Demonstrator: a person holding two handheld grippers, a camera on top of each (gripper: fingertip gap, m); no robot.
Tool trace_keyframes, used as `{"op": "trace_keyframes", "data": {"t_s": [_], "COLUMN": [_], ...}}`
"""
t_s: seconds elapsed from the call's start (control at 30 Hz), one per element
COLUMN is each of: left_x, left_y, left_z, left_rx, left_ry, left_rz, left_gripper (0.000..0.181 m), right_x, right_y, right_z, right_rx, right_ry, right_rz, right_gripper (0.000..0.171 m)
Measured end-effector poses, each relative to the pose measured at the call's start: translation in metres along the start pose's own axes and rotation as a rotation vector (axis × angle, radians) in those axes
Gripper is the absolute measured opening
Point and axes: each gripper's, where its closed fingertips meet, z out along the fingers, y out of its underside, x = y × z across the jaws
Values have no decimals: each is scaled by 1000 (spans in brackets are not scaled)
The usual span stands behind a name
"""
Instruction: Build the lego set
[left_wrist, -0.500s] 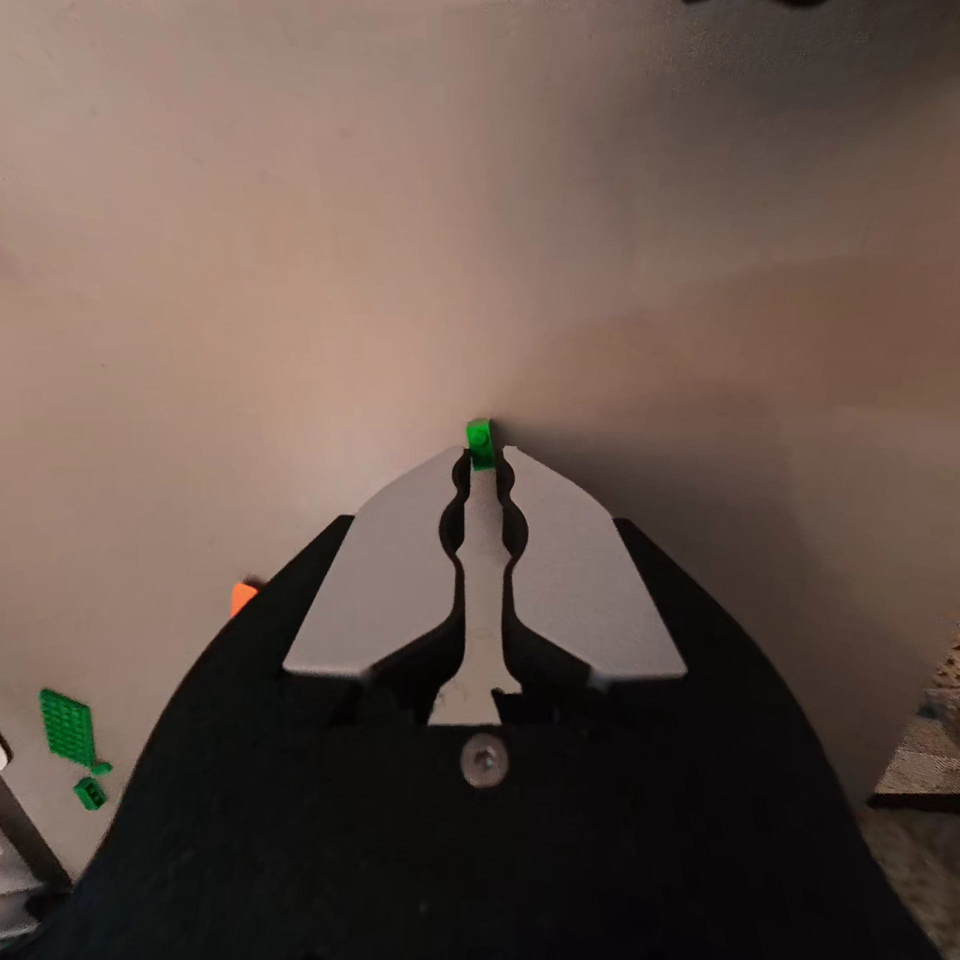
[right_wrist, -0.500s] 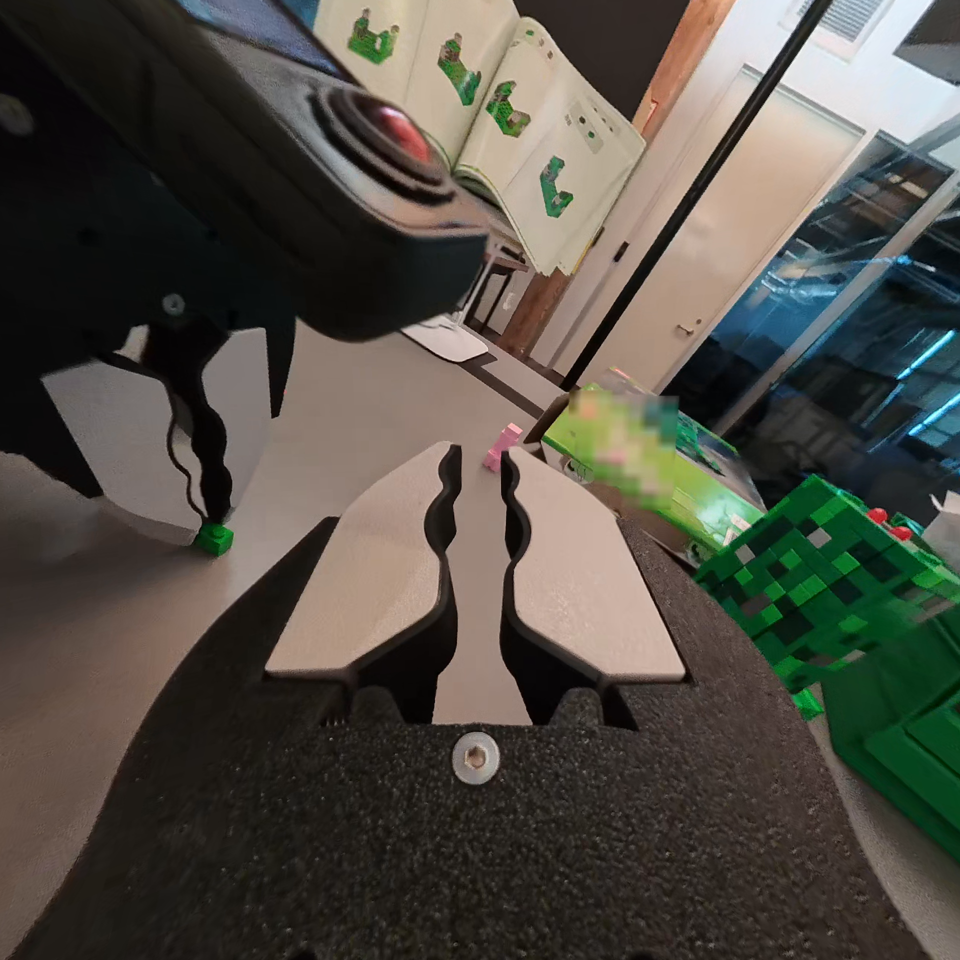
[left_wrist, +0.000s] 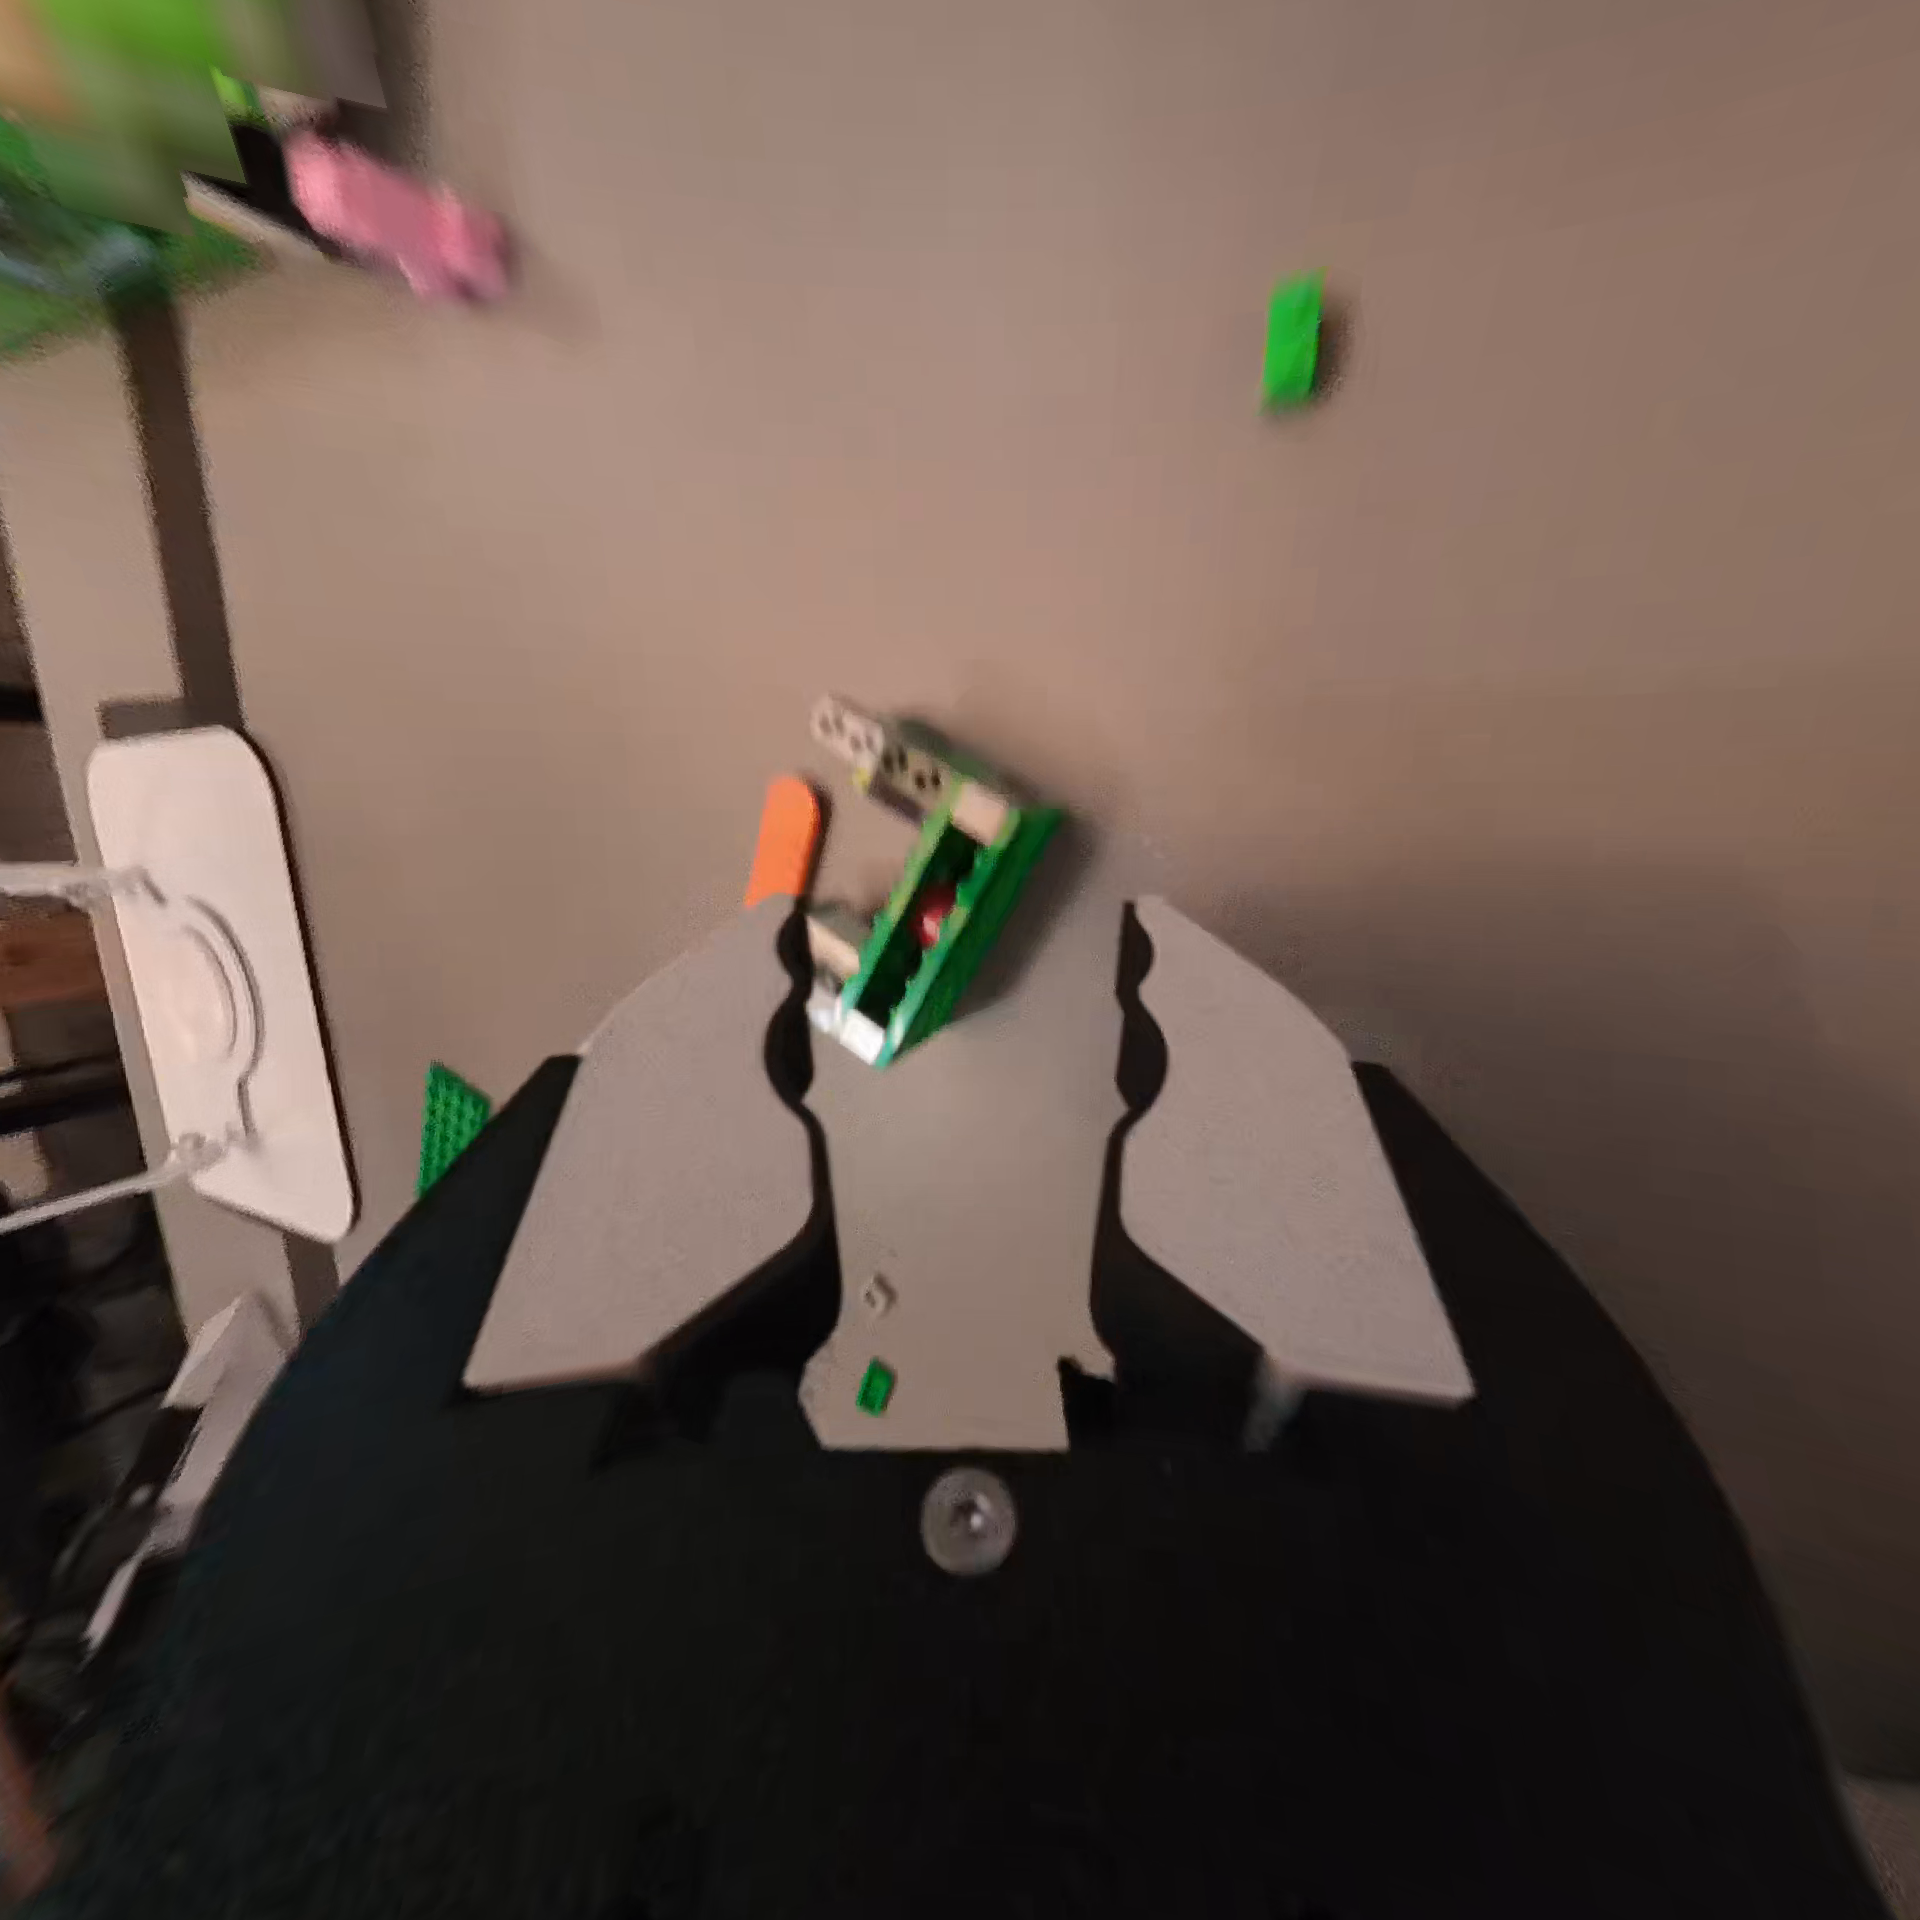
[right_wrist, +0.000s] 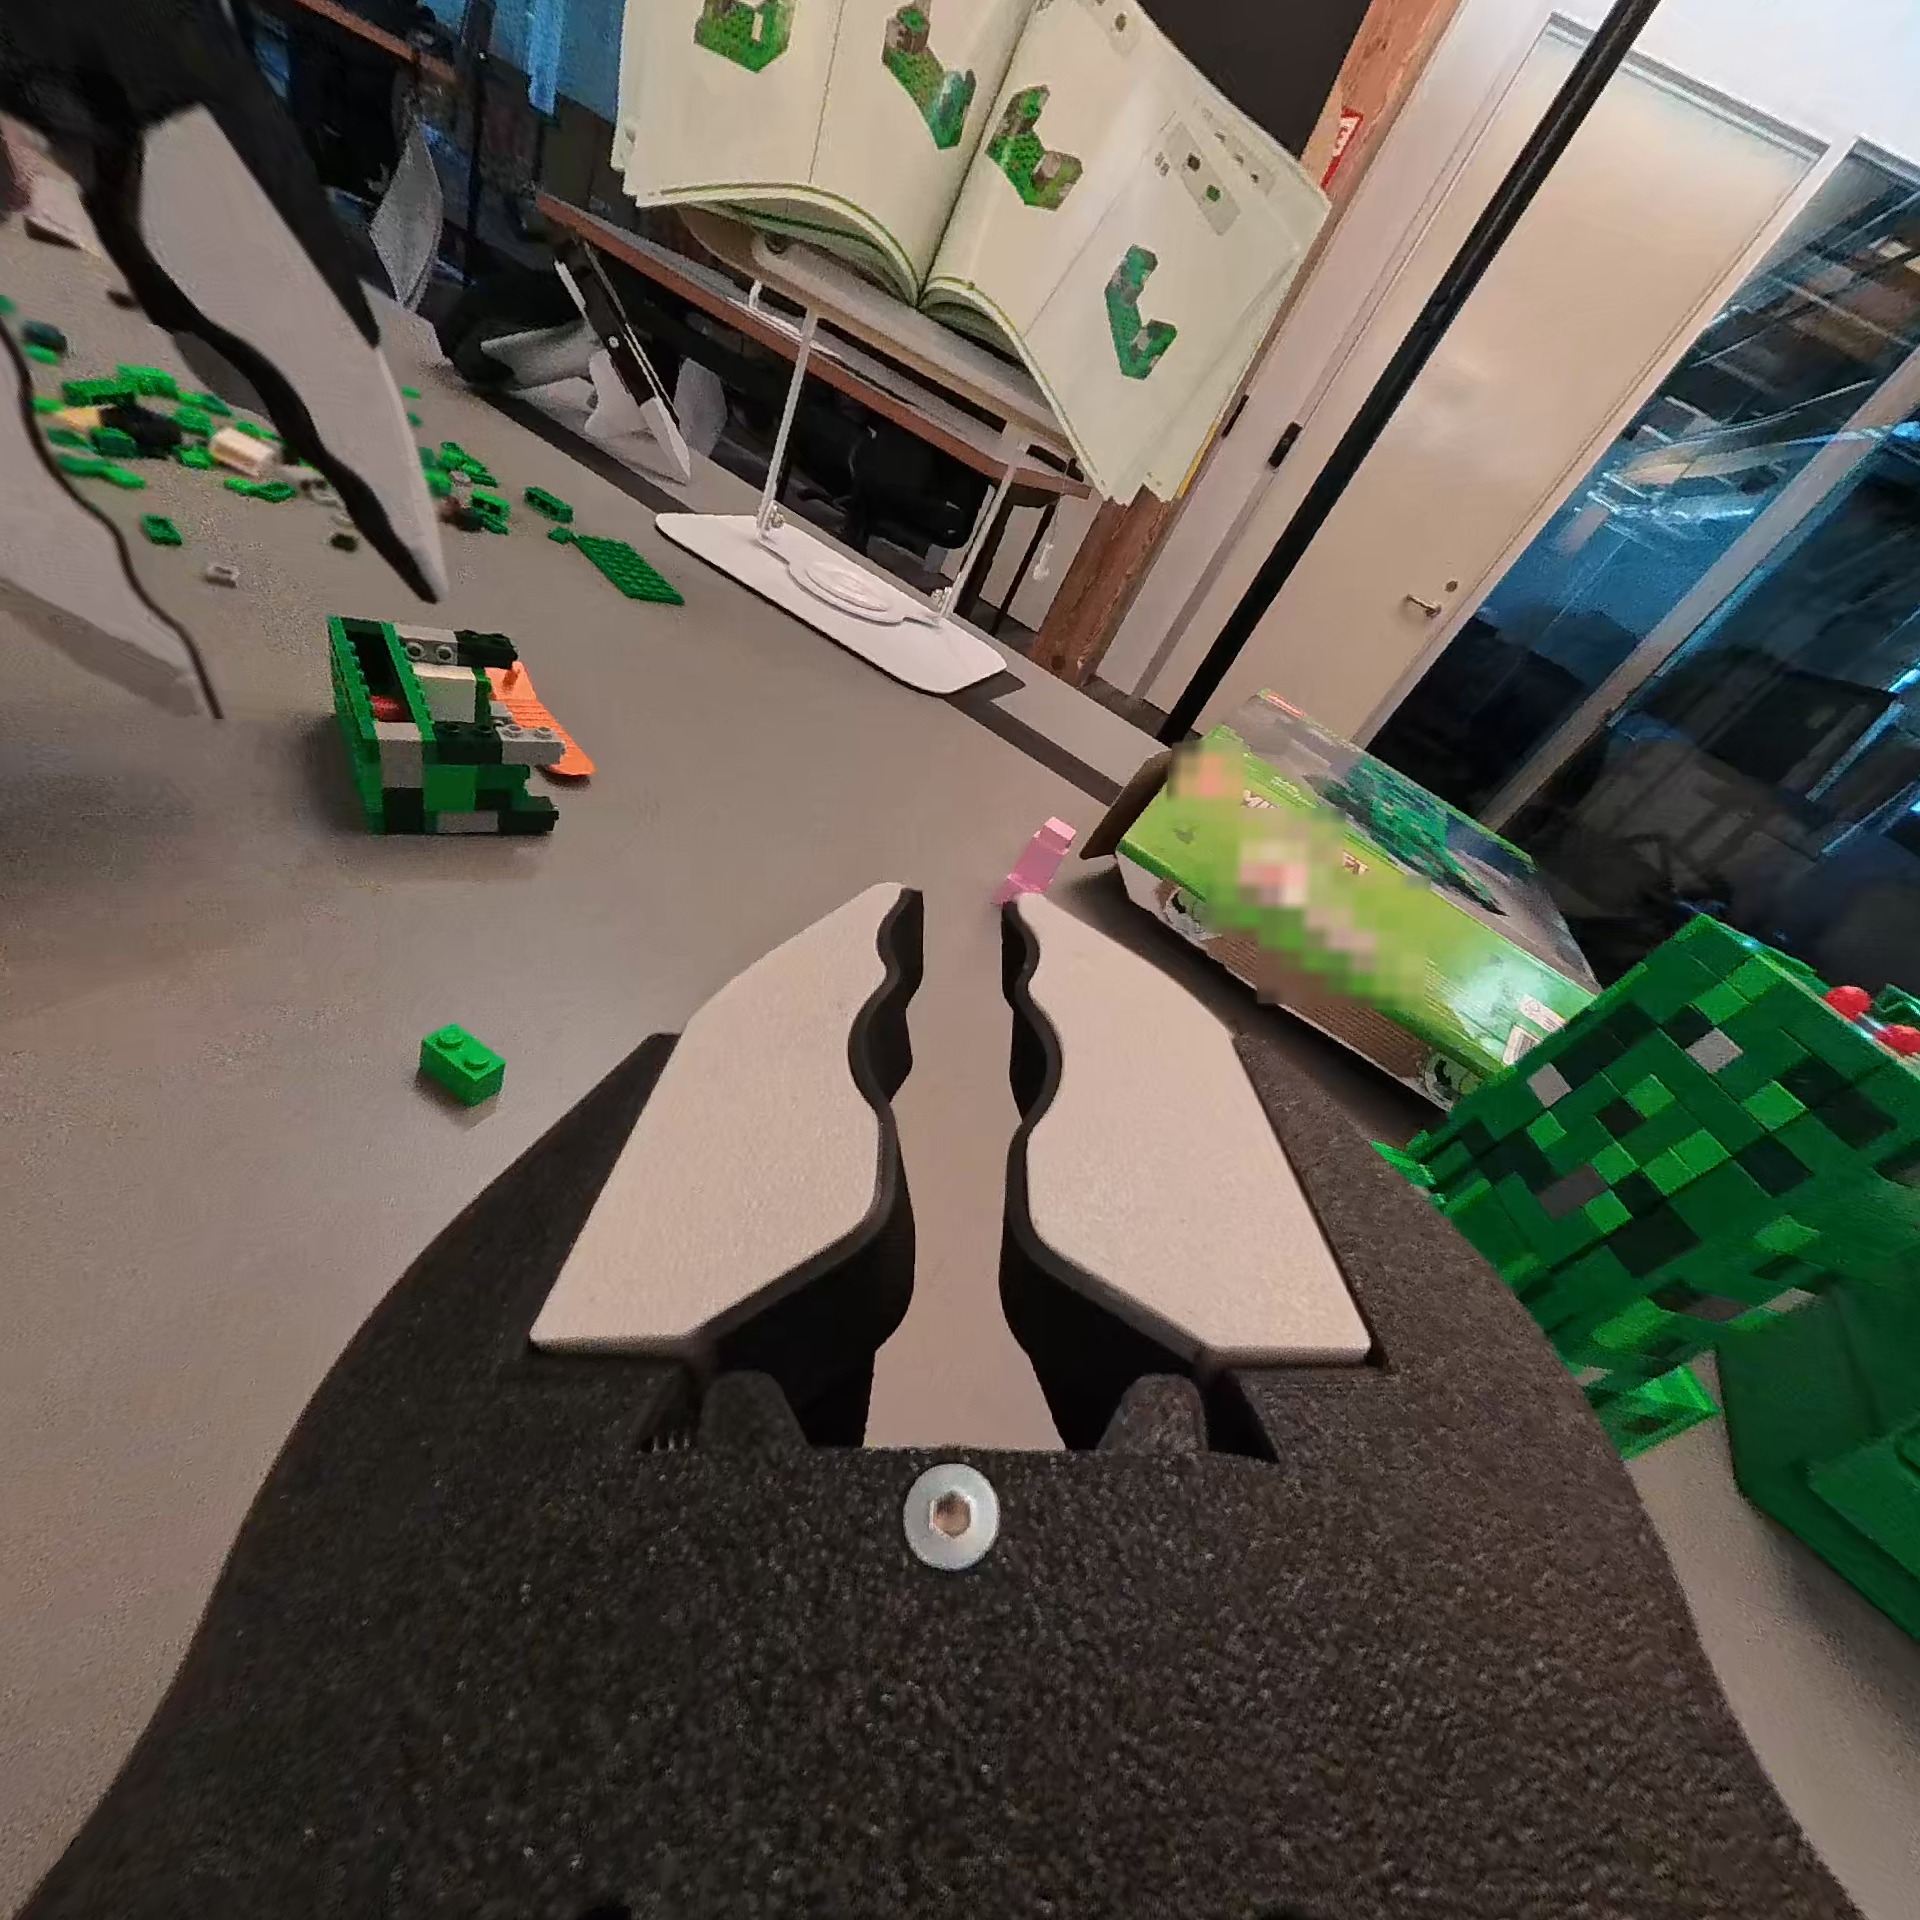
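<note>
**Lego sub-assembly waits under an empty left gripper**

The lego sub-assembly (right_wrist: 442, 722), a small green, grey and black block build, sits on the grey table (right_wrist: 779, 831) touching an orange plate (right_wrist: 540, 727) on its far side. The left gripper (left_wrist: 961, 914) hangs above it with its jaws spread wide and nothing between them; its wrist view is smeared by motion. A small green 1x2 brick (right_wrist: 462, 1062) lies alone on the table, near the right gripper (right_wrist: 961, 904) and apart from the build. The right gripper holds nothing, its jaws parted by a narrow gap. Farther out stand the open instruction booklet (right_wrist: 966, 145) on its stand, the loose-brick pile (right_wrist: 156, 426), the set's box (right_wrist: 1340, 904) and a large green finished model (right_wrist: 1683, 1143).

If the sub-assembly is the next thing to take, my advice is to come down square over its long walls, not the corner, and close only once the blur has settled, since a skewed pinch could tip it onto the orange plate.

Half a second ago the left jaws pinched that green brick at the table surface; now they are open, the brick lies free, and the gripper has risen and swung over the build. The right gripper has barely moved.
</note>
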Motion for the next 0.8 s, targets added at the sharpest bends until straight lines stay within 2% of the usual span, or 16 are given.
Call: {"op": "trace_keyframes", "data": {"t_s": [0.03,0.1,0.27,0.37,0.43,0.53,0.67,0.8], "left_x": [1,5,-2,-6,-8,-7,-11,-16], "left_y": [12,24,17,16,16,19,17,-5], "left_z": [7,18,26,31,34,36,35,23], "left_rx": [-56,-103,-47,-71,-95,-141,-128,95], "left_ry": [9,30,11,25,45,72,-35,-303], "left_rz": [24,58,95,145,171,221,303,392], "left_gripper": [63,67,55,51,47,29,27,25], "right_x": [-1,-2,-7,-9,-10,-11,-18,-35], "right_y": [1,2,5,7,8,9,8,-1], "right_z": [0,1,3,5,6,6,6,1], "right_rx": [-5,-10,-26,-39,-44,-47,-34,22], "right_ry": [-4,-8,-38,-50,-56,-69,-122,-252], "right_rz": [-2,-8,7,14,17,30,60,81], "right_gripper": [14,14,14,14,14,14,14,1]}}
